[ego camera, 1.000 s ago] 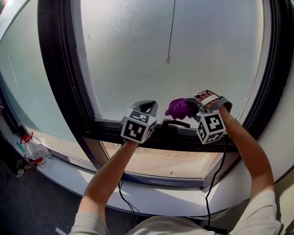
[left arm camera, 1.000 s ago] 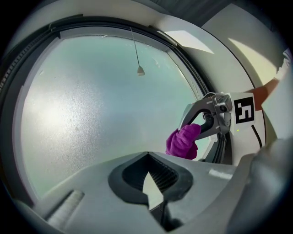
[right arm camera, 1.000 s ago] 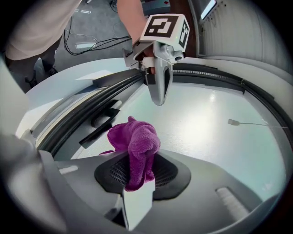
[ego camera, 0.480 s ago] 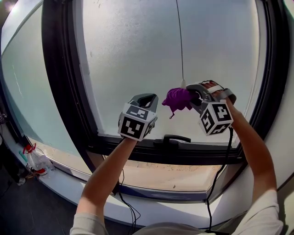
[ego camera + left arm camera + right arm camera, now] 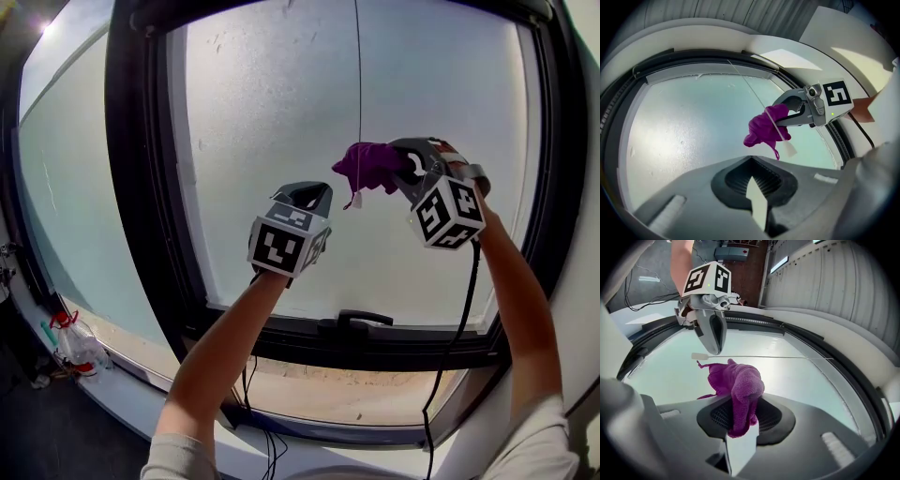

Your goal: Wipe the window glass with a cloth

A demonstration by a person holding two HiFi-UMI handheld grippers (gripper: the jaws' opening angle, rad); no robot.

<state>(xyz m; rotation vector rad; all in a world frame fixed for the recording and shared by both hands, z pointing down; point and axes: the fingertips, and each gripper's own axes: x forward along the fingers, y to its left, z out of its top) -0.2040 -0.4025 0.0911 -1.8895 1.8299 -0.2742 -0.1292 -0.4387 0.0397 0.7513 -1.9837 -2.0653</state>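
Claws: left claw (image 5: 752, 177) pinched together, empty, raised in front of the pane. Right claw (image 5: 743, 420) clamped on crumpled purple microfibre cloth (image 5: 736, 383), up at the frosted window glass (image 5: 272, 112); contact unclear. Thin white pull cord (image 5: 357, 75) hangs just beside the cloth. Bare glass above and left. Black window frame (image 5: 141, 187) bounds both sides, black handle (image 5: 361, 321) on the bottom rail.

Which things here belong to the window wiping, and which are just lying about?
Job: purple cloth, clamped in the right gripper; window glass.
Not in use: pull cord; window handle; red-and-clear plastic items at lower left; left gripper, shut, empty.
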